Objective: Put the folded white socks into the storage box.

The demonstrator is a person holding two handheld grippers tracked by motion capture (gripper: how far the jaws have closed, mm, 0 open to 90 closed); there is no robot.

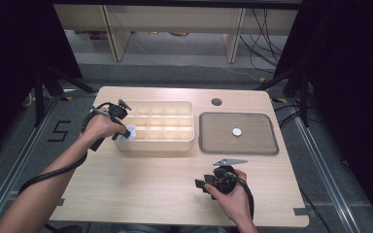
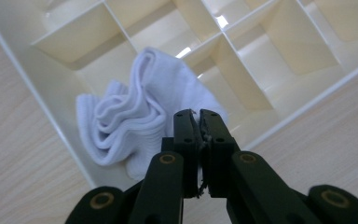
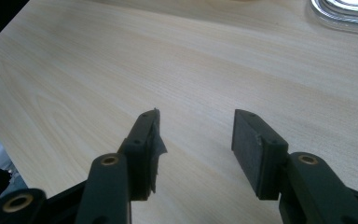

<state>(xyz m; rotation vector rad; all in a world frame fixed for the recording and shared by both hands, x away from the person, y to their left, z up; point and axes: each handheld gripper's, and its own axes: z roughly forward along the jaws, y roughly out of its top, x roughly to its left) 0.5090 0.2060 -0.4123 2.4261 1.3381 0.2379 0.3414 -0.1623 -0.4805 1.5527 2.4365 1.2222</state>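
From above, the left claw (image 1: 124, 130) sits at the near-left corner of the divided box (image 1: 184, 145), on a white sock (image 1: 128, 132). The right claw (image 1: 200, 184) hovers over the worktop (image 1: 141, 184), well apart from the box.

The left claw's (image 2: 199, 122) own view shows it clenched, seemingly pinching the sock's (image 2: 130, 116) edge inside the box (image 2: 46, 112).

The right claw (image 3: 196, 135) stands released, nothing between its jaws.

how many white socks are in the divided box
1: a crumpled white sock sits in the near-left corner compartment of the cream plastic divided box, beside the shut left gripper. Other compartments look empty, though some floors are partly hidden.
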